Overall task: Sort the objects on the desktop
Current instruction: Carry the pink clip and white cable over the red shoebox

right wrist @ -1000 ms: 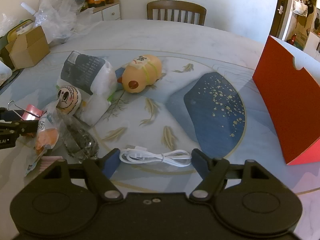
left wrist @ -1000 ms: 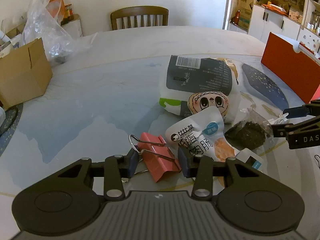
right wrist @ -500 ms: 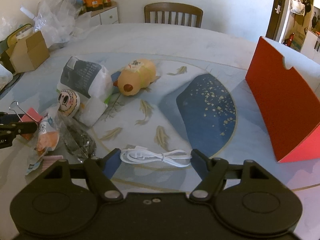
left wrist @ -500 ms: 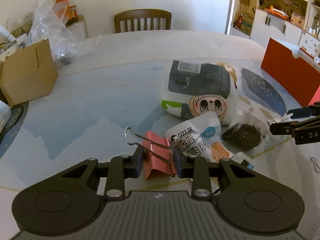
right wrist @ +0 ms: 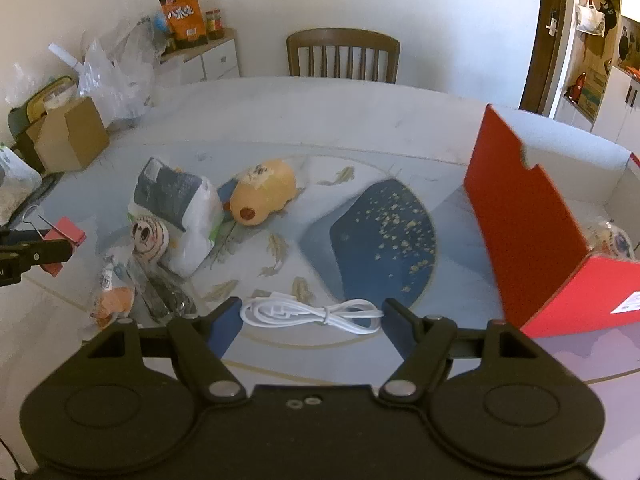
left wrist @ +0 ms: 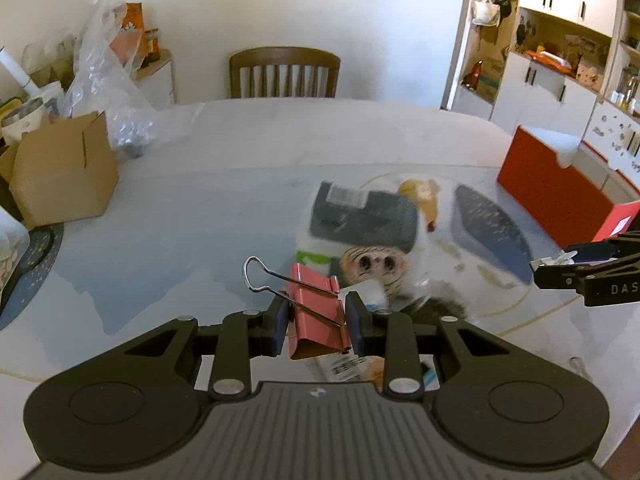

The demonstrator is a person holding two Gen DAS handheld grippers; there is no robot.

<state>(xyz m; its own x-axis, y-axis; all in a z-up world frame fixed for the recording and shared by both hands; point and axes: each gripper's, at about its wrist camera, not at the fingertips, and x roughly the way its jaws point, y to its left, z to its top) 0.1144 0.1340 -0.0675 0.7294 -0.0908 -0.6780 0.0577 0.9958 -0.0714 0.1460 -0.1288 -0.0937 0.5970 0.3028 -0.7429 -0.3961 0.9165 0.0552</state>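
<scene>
The left gripper [left wrist: 316, 326] is clenched on the pink binder clip [left wrist: 316, 316], above the table [left wrist: 160, 240]; the right gripper [right wrist: 312, 318] is released, white cable [right wrist: 312, 314] between its fingers, red box [right wrist: 532, 220] at two o'clock

Black hand-held gripper [left wrist: 316, 328], blue pads [left wrist: 279, 327]

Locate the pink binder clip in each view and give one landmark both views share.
Left wrist: binder clip low centre, clamped in the left gripper.
Right wrist: far left edge, held off the table.
Shared landmark: wooden chair behind the table.
</scene>
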